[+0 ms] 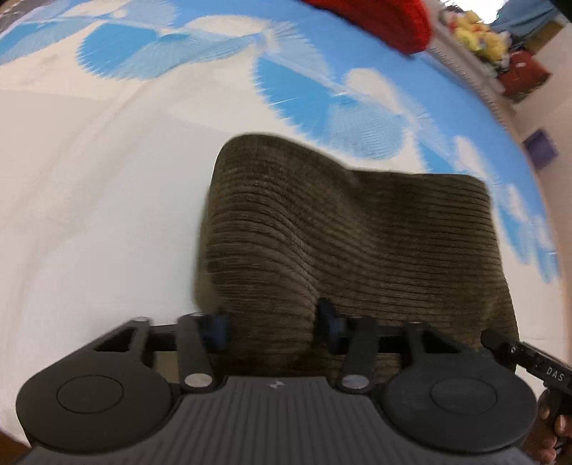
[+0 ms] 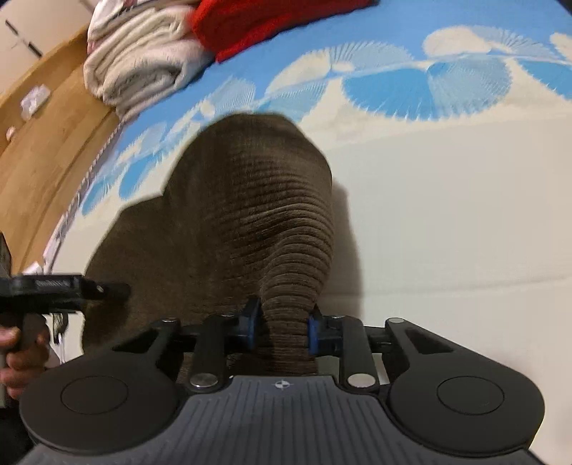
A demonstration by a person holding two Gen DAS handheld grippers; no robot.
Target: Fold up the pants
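Brown corduroy pants (image 1: pixel 339 232) lie folded into a thick bundle on a bed with a blue and white sheet (image 1: pixel 89 179). My left gripper (image 1: pixel 273 323) is shut on the near edge of the bundle, and ribbed cloth fills the gap between its blue pads. In the right wrist view the pants (image 2: pixel 250 196) bulge upward, and my right gripper (image 2: pixel 282 323) is shut on a narrow bunched fold of them. The left gripper (image 2: pixel 53 286) shows at the left edge of that view, held by a hand (image 2: pixel 18 357).
A red garment (image 2: pixel 257 21) and a stack of folded white cloth (image 2: pixel 143 60) lie at the far end of the bed. Wooden floor (image 2: pixel 43 150) runs along the bed's edge. A shelf with yellow items (image 1: pixel 479 32) stands beyond the bed.
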